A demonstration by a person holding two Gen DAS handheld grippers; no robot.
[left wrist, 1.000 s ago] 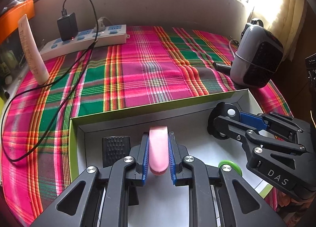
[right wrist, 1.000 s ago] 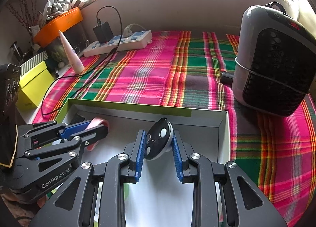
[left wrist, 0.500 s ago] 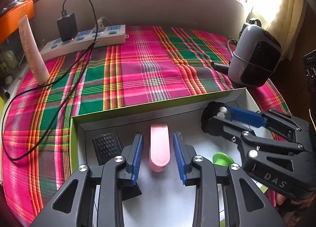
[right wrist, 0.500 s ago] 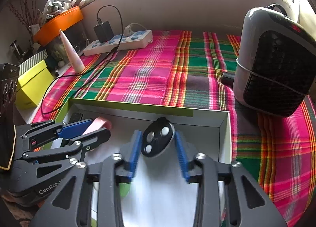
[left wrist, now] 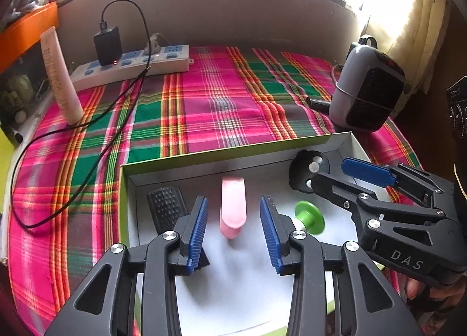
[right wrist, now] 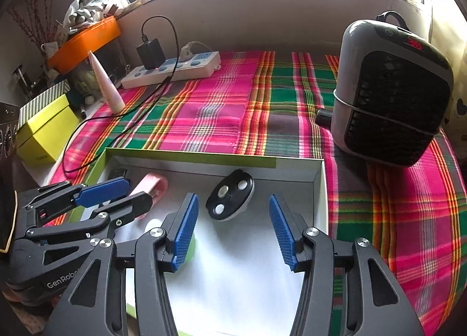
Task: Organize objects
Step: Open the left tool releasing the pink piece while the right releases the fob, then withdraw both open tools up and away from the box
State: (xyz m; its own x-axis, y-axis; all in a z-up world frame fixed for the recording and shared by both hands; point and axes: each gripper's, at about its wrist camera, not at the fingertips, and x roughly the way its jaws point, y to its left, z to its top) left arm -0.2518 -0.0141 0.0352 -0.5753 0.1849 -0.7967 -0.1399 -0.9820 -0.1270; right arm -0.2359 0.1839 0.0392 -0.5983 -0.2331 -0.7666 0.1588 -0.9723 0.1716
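Note:
A shallow white box with a green rim (left wrist: pixel 204 154) (right wrist: pixel 189 156) lies on the plaid cloth. A pink oblong piece (left wrist: pixel 233 187) (right wrist: pixel 154 184) lies flat on its floor. My left gripper (left wrist: pixel 233 201) (right wrist: pixel 138 191) straddles the piece; its jaws are opening and the blue pads stand clear of it. A black round disc with three silver studs (right wrist: pixel 233 190) (left wrist: pixel 309 169) rests near the box's far right corner. My right gripper (right wrist: pixel 232 200) (left wrist: pixel 329 172) is open, its pads well off the disc. A black ribbed block (left wrist: pixel 166 207) and a green spool (left wrist: pixel 309 216) also lie in the box.
A grey and black heater (right wrist: pixel 391 93) (left wrist: pixel 367 90) stands to the right of the box. At the back left are a power strip with a charger (left wrist: pixel 131 65), its black cable across the cloth, and a white tube (left wrist: pixel 59 81). A yellow-green box (right wrist: pixel 43 131) sits far left.
Both grippers have opened: the left let go of the pink piece, the right let go of the black disc. Both things now lie on the box floor.

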